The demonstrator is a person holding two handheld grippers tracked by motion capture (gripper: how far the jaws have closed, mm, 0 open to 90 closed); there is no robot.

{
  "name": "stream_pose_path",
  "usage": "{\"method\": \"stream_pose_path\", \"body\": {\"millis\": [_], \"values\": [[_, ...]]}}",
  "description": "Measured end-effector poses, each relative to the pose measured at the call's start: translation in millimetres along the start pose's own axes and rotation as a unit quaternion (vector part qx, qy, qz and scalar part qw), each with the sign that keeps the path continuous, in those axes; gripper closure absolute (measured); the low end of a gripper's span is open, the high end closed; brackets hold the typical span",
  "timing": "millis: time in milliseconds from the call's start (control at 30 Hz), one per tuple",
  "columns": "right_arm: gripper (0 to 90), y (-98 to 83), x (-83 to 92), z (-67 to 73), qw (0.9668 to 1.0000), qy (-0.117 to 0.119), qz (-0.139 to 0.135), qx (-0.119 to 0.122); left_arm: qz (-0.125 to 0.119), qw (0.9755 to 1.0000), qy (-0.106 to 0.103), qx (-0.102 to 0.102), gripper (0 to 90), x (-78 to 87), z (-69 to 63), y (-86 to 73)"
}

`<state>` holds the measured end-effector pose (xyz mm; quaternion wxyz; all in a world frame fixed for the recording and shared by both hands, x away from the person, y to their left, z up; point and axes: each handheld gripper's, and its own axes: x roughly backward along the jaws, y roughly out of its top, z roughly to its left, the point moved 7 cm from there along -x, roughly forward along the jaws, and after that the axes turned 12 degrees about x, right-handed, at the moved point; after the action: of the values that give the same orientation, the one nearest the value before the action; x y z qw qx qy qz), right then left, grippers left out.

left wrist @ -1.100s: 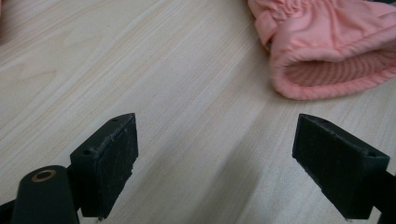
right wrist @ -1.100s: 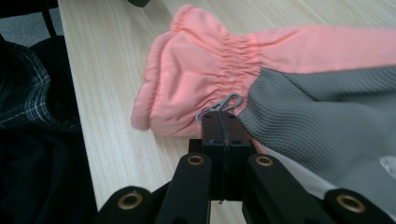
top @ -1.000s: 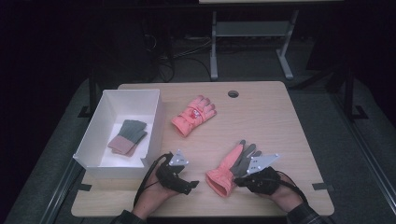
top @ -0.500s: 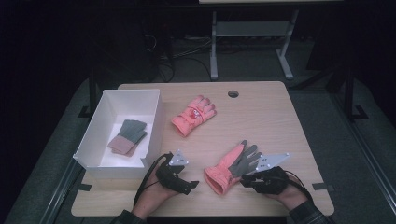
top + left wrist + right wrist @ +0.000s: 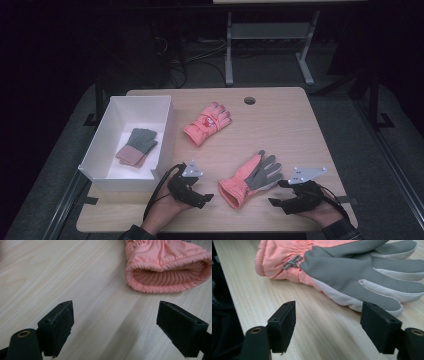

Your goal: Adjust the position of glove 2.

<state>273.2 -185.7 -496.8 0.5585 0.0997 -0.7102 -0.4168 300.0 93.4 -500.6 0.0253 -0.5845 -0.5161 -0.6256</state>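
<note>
A pink glove with a grey palm (image 5: 248,177) lies palm up near the table's front edge, cuff toward the left gripper. My left gripper (image 5: 206,198) rests left of that cuff, open; in the left gripper view its jaws (image 5: 120,325) stand wide apart with the open cuff (image 5: 165,272) just ahead. My right gripper (image 5: 278,194) sits right of the glove, open and holding nothing. In the right gripper view (image 5: 329,325) the glove's grey fingers (image 5: 362,275) lie close in front. A second pink glove (image 5: 207,122) lies farther back, back side up.
A white open box (image 5: 165,135) stands at the table's left with a folded grey and brown pair of gloves (image 5: 136,146) inside. A round cable hole (image 5: 249,100) is near the back edge. Bare wood (image 5: 290,135) spreads across the right half.
My right gripper has drawn back to the right, away from the grey-palmed glove. The glove stays flat on the table. The left gripper has not moved.
</note>
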Motion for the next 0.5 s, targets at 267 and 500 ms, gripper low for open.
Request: {"method": "stream_pose_path", "body": {"millis": [267, 500], "values": [[23.6, 0.3, -0.2, -0.1, 1.0000, -0.008, -0.002, 0.002, -0.003, 1.0000, 0.006, -0.001, 14.1, -1.7, 0.7, 14.7], [22.2, 0.8, 1.1, -2.2, 0.9999, -0.010, -0.006, 0.000, -0.010, 0.9999, 0.007, 0.006, 14.2, -4.3, 5.1, 33.5]]}}
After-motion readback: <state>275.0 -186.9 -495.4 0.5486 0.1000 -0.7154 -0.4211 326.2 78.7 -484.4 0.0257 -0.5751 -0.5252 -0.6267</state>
